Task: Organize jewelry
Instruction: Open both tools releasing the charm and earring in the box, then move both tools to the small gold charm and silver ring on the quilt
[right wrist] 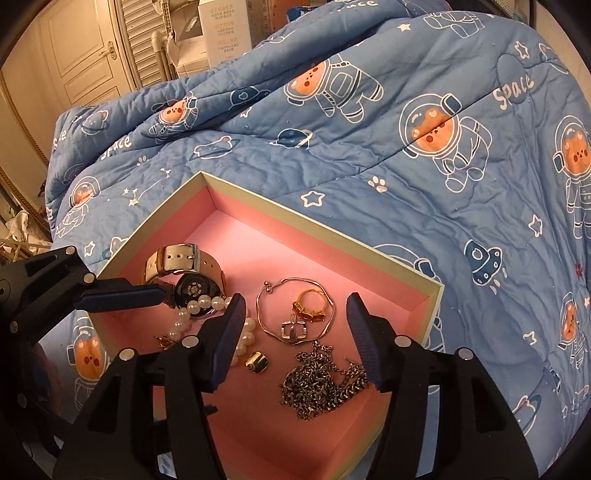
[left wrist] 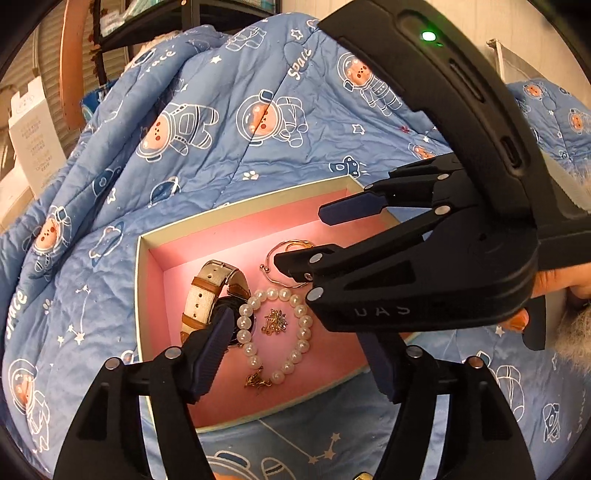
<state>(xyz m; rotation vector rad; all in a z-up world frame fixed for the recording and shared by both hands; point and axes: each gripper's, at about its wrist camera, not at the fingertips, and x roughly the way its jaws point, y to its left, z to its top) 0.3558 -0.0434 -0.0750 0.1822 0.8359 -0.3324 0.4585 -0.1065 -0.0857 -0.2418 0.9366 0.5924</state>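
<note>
An open box with a pink lining (left wrist: 236, 216) (right wrist: 317, 221) lies on the quilt. In it are a watch with a cream strap (left wrist: 201, 295) (right wrist: 192, 290), a pearl bracelet (left wrist: 303, 332) (right wrist: 181, 325), small gold charms (left wrist: 275, 321), a thin bangle (right wrist: 266, 314), a gold ring with orange stones (right wrist: 310, 306), a silver ring (right wrist: 293, 328), a small gold piece (right wrist: 256, 362) and a heaped chain (right wrist: 314, 384). My left gripper (left wrist: 295, 354) hangs open above the pearls. My right gripper (right wrist: 295, 332) (left wrist: 321, 236) hangs open above the rings and chain. Neither holds anything.
A blue quilt printed with astronaut bears (left wrist: 229, 122) (right wrist: 406, 177) rises in folds behind the box. White cartons (left wrist: 33, 136) (right wrist: 225, 29) stand beyond it, near a cream door (right wrist: 81, 51). A hand (left wrist: 561, 280) grips the right tool.
</note>
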